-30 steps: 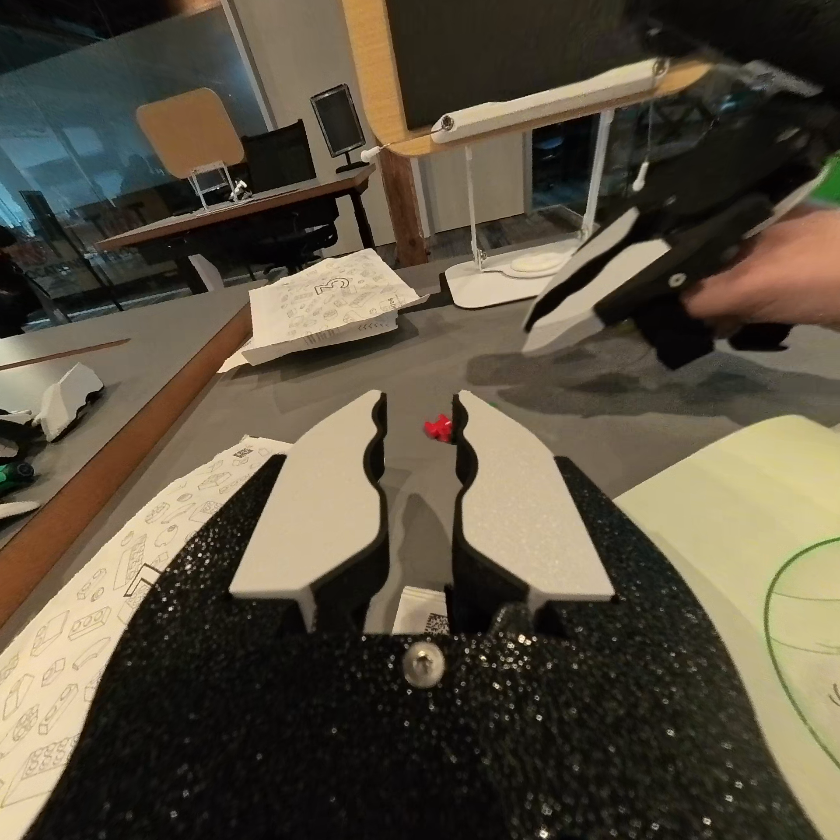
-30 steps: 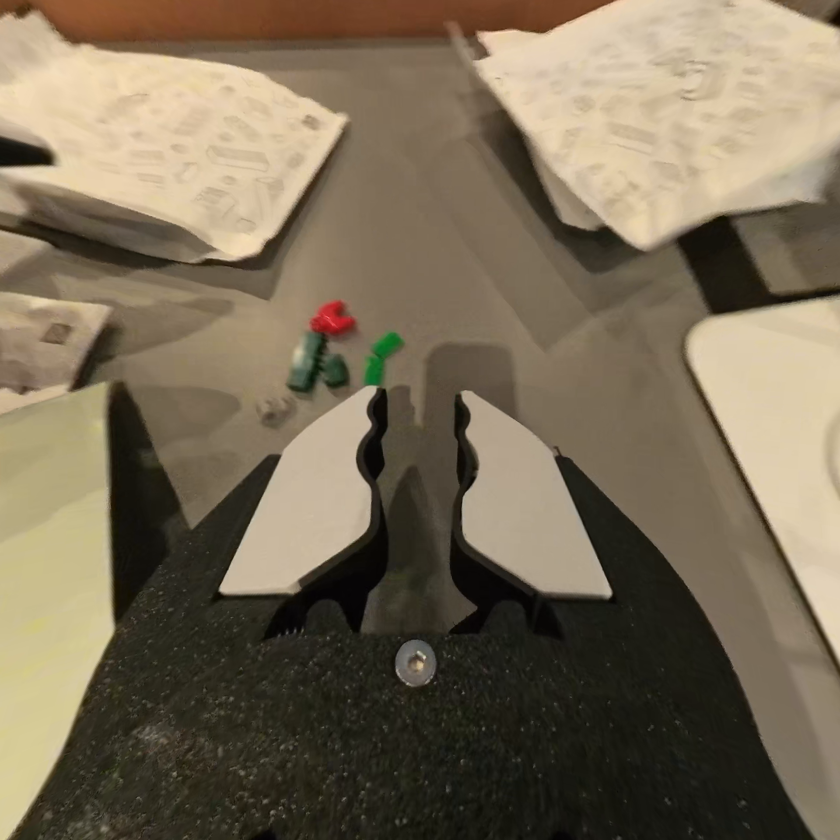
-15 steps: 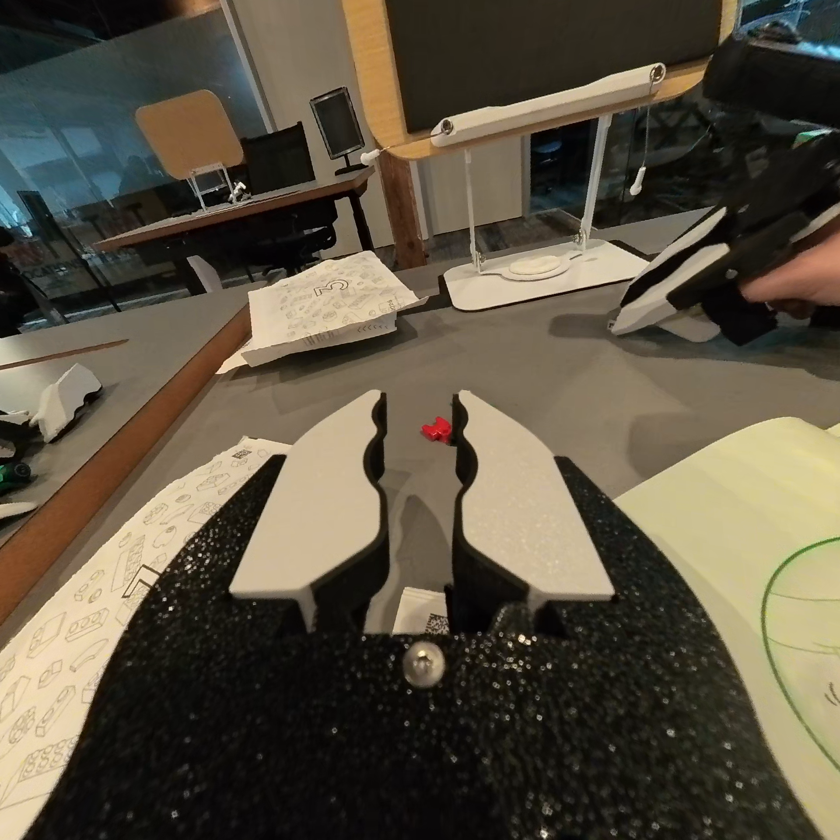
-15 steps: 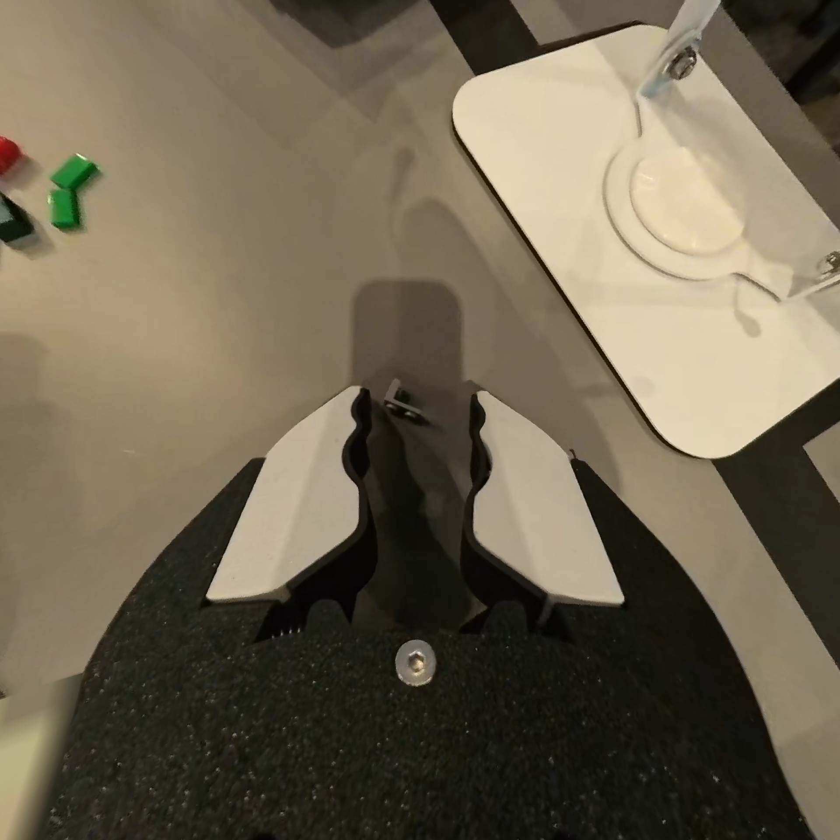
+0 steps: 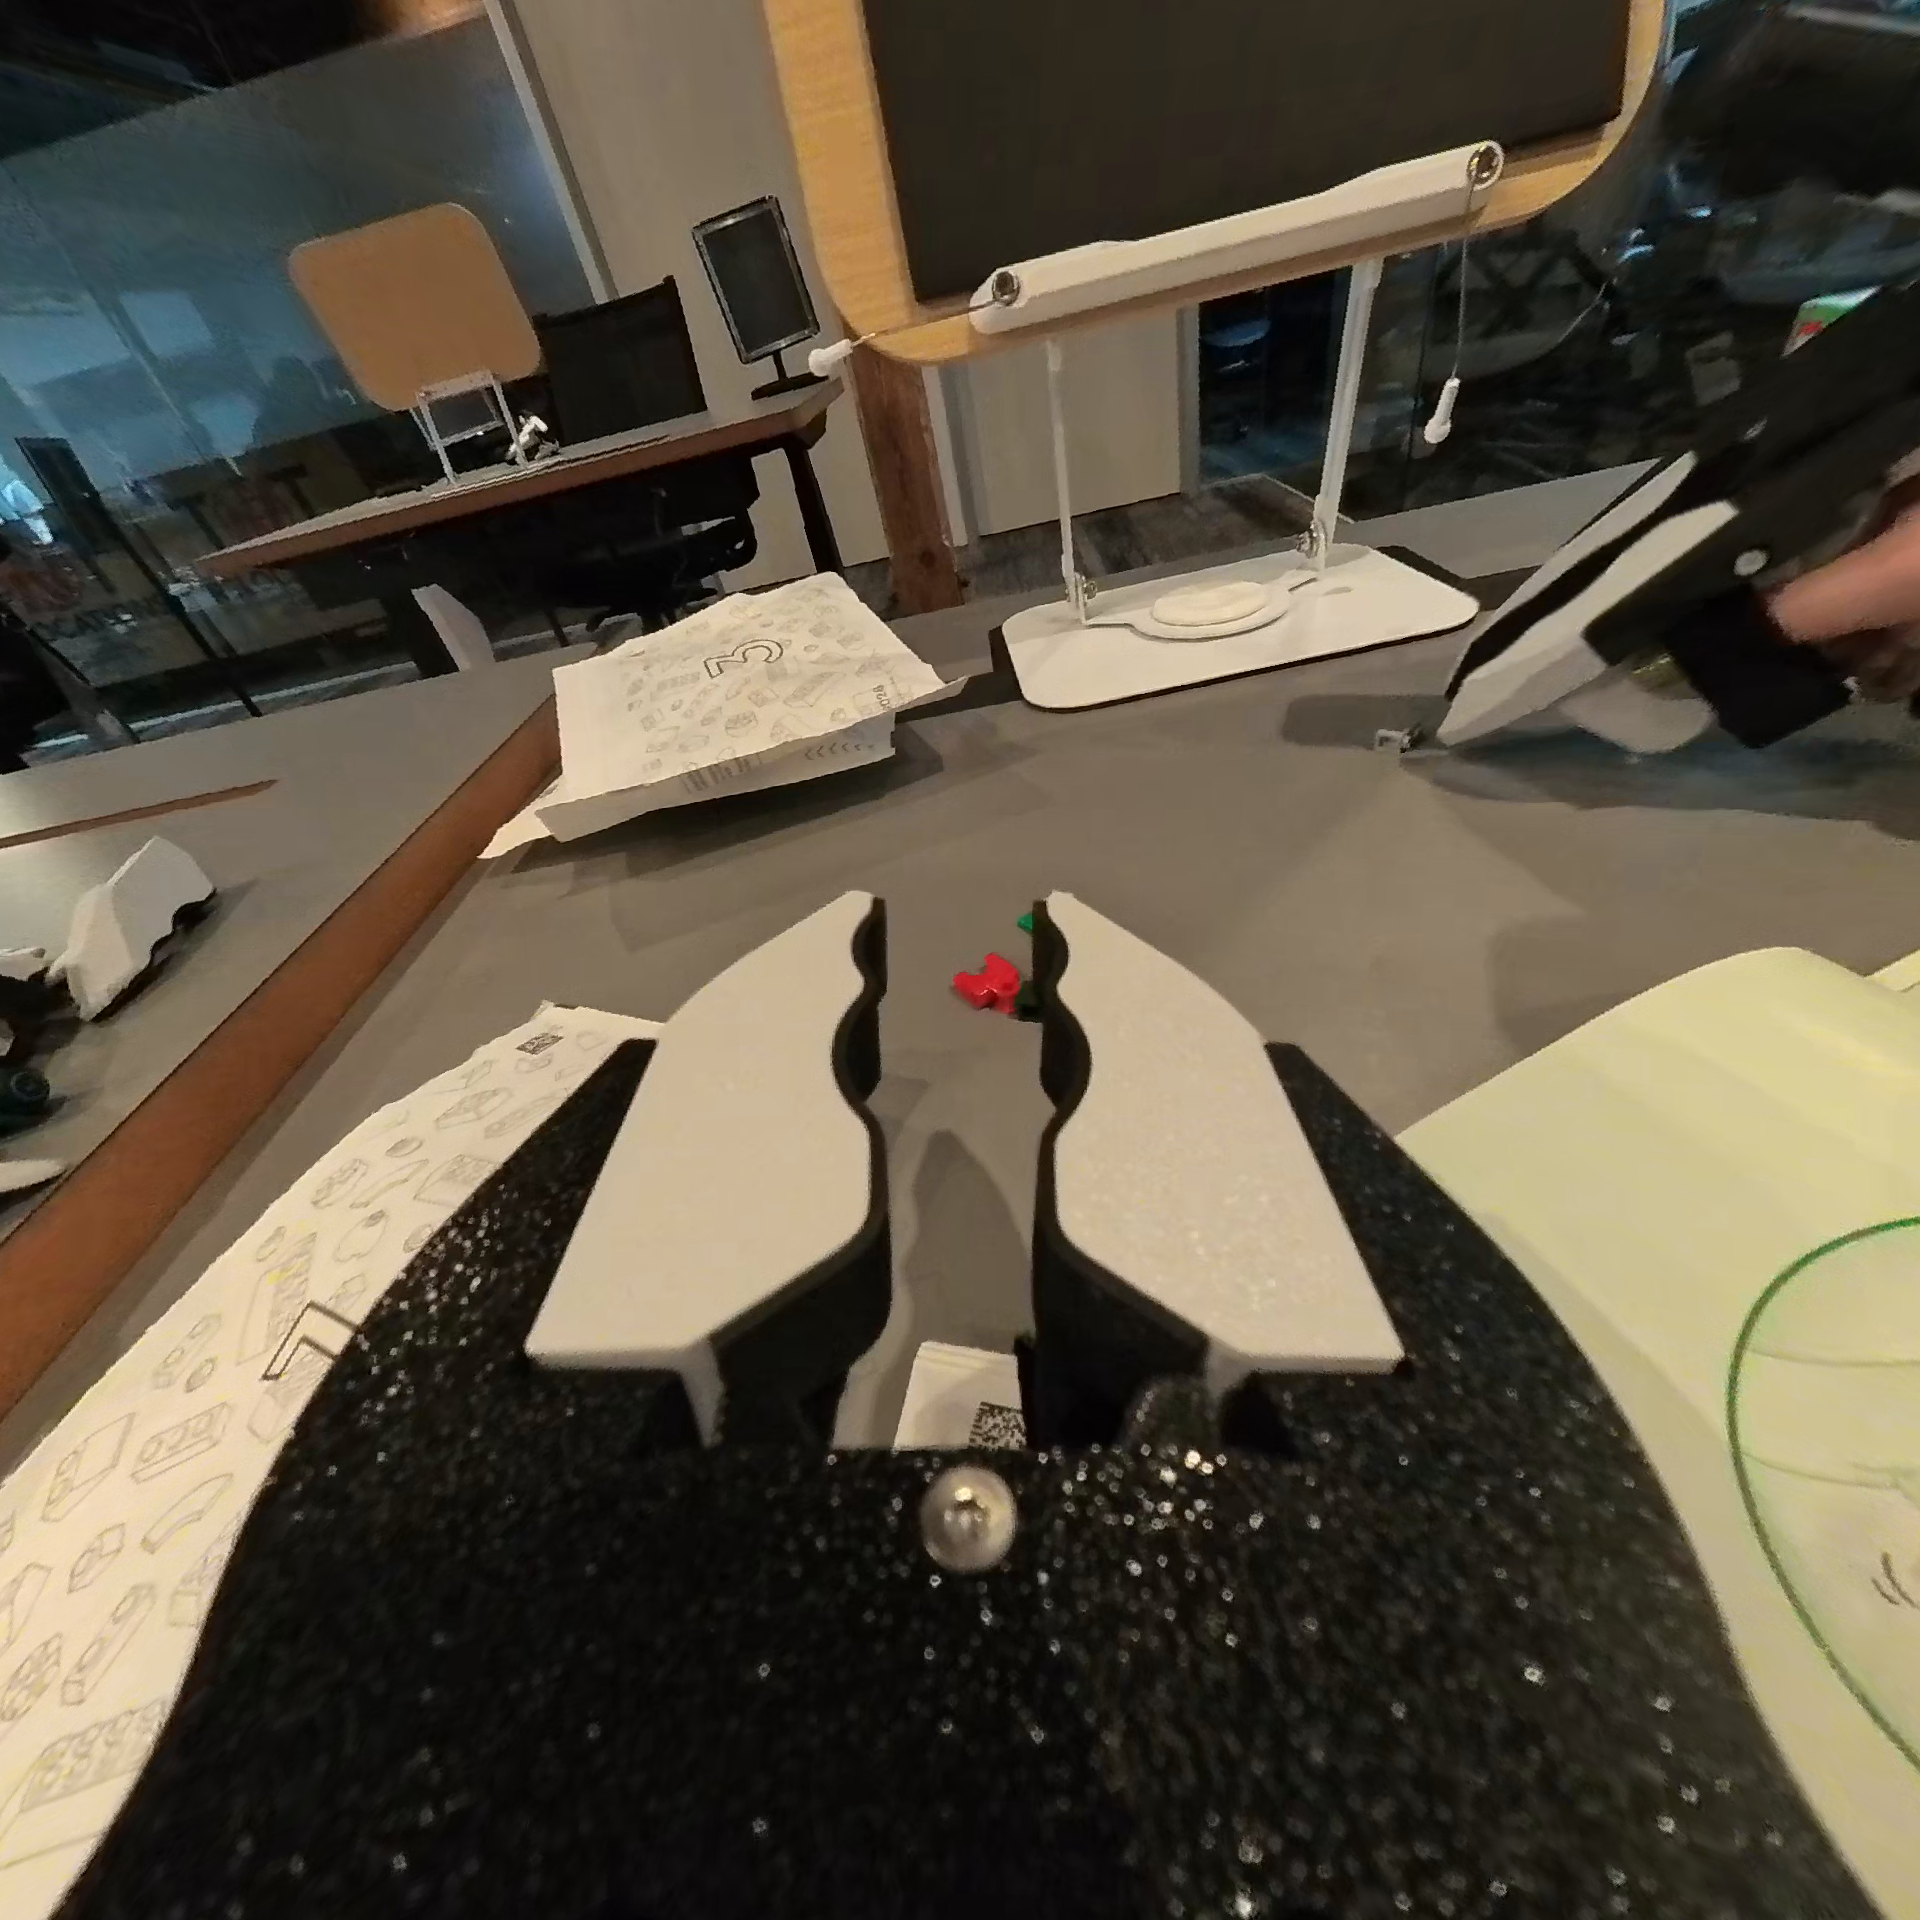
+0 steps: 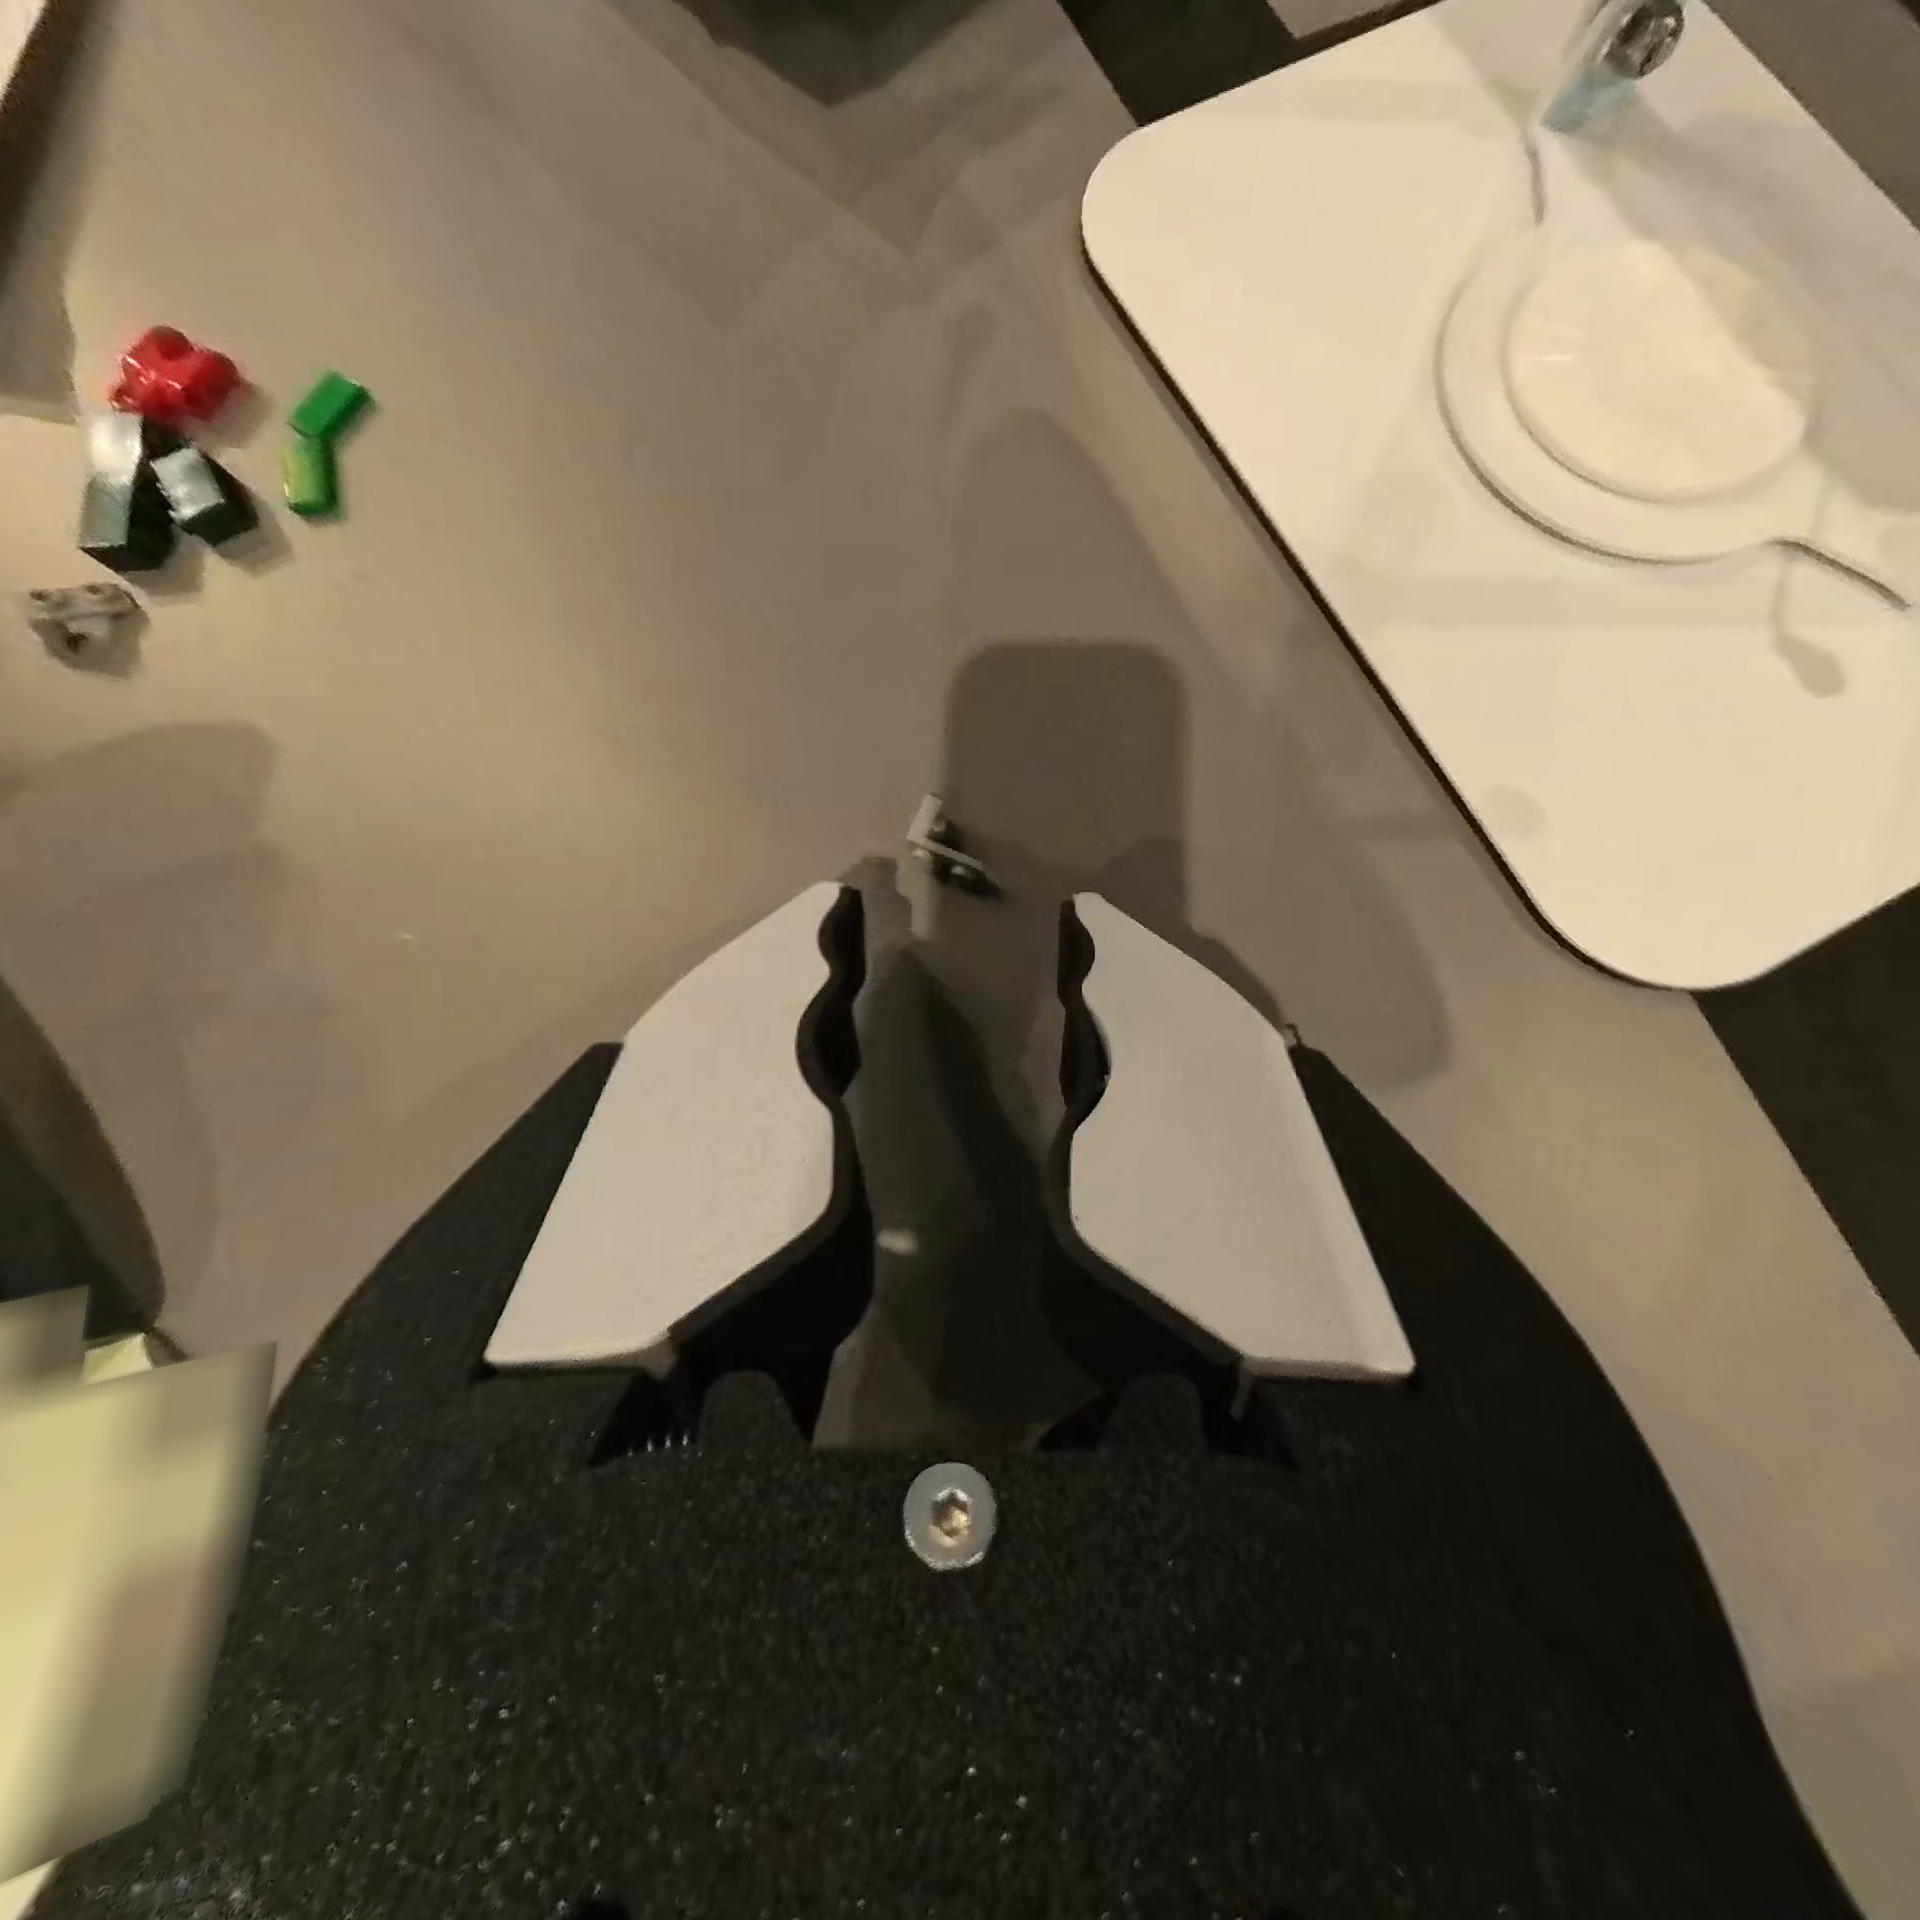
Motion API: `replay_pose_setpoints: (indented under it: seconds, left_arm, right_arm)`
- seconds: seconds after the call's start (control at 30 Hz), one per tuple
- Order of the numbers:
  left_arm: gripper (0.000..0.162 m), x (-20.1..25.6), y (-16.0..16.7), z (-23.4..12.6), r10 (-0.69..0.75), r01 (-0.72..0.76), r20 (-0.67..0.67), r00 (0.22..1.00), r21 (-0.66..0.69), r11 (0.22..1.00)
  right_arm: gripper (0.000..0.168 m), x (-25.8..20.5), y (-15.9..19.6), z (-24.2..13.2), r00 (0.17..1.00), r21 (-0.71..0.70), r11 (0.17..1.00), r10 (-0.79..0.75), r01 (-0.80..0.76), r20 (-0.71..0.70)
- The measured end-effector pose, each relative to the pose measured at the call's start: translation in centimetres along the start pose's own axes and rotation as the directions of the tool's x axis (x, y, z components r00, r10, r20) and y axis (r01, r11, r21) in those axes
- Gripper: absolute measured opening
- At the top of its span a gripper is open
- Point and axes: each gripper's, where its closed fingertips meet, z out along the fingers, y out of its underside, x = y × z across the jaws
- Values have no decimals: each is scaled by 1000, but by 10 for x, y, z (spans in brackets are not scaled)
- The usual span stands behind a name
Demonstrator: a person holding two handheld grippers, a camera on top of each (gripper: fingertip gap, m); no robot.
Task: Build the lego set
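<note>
My right gripper point(image 6: 961, 909) is open and empty, tips low over the grey table, just short of a small grey lego piece point(image 6: 948, 844). In the left wrist view the right gripper point(image 5: 1455, 727) shows at far right with that piece point(image 5: 1392, 739) at its tip. A cluster lies at upper left of the right wrist view: a red piece point(image 6: 171, 374), two bright green pieces point(image 6: 317, 442), two dark green pieces point(image 6: 166, 499) and a pale grey piece point(image 6: 78, 613). My left gripper point(image 5: 961, 914) is open and empty, with the red piece point(image 5: 985, 980) beyond its tips.
A white lamp base point(image 6: 1558, 416) lies right of the right gripper; it shows in the left wrist view point(image 5: 1236, 644) too. Printed paper bags lie at the back point(image 5: 727, 707) and under my left gripper point(image 5: 260, 1299). A pale green booklet point(image 5: 1662, 1195) is at right. A wooden table edge point(image 5: 260, 1060) runs along the left. My right fingertips sit around 25 cm from my left ones. My right tips are about 15 cm from the pale grey piece point(image 6: 78, 613), my left tips only 9 cm.
My right gripper swung right, away from the coloured cluster, came down toward the small grey piece by the lamp base, and opened wider. My left gripper has stayed still.
</note>
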Motion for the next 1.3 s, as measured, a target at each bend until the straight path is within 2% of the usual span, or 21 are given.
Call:
replay_pose_setpoints:
  seconds: [0.2, 0.27, 0.4, 0.53, 0.77, 0.8, 0.87, 0.97, 1.1, 1.3]
  left_arm:
    - [26, 1, 0, 0, 1, -1, -2, 1000, 2, 1000]
    - [26, 1, 0, 0, 4, -4, -4, 1000, 2, 1000]
    - [26, 3, -1, 0, 5, -5, -7, 1000, 3, 1000]
    - [26, 3, -1, 0, 6, -6, -5, 1000, 6, 1000]
    - [25, 2, 0, 0, 20, -20, 10, 1000, 3, 1000]
    - [25, 2, 0, 1, 25, -25, 11, 1000, 1, 1000]
    - [25, 2, 0, 0, 30, -30, 15, 999, 4, 1000]
    - [25, 1, -2, -1, 19, -19, 17, 1000, 16, 1000]
    - [25, 0, -5, -4, -5, 5, 10, 1000, 31, 1000]
    - [26, 6, -14, -7, 0, 1, -19, 1000, 61, 998]
  right_arm:
    - [31, -3, -3, 16, 999, -9, 999, -50, 50, -6]
    - [15, -2, -4, 17, 998, -34, 997, -67, 66, -21]
    - [15, -9, -6, 18, 998, -68, 996, -66, 66, -1]
    - [15, -59, -37, 26, 987, 43, 997, -76, 70, 141]
    - [16, -167, -83, 66, 924, 124, 961, -271, 246, 270]
    - [26, -176, -85, 71, 914, 124, 955, -294, 269, 279]
    - [58, -185, -84, 79, 904, 96, 952, -305, 289, 299]
    - [63, -182, -84, 62, 905, 137, 957, -287, 256, 315]
    - [65, -161, -63, 3, 910, 207, 962, -242, 179, 336]
    - [61, -133, 29, -77, 934, 109, 978, -201, 177, 295]
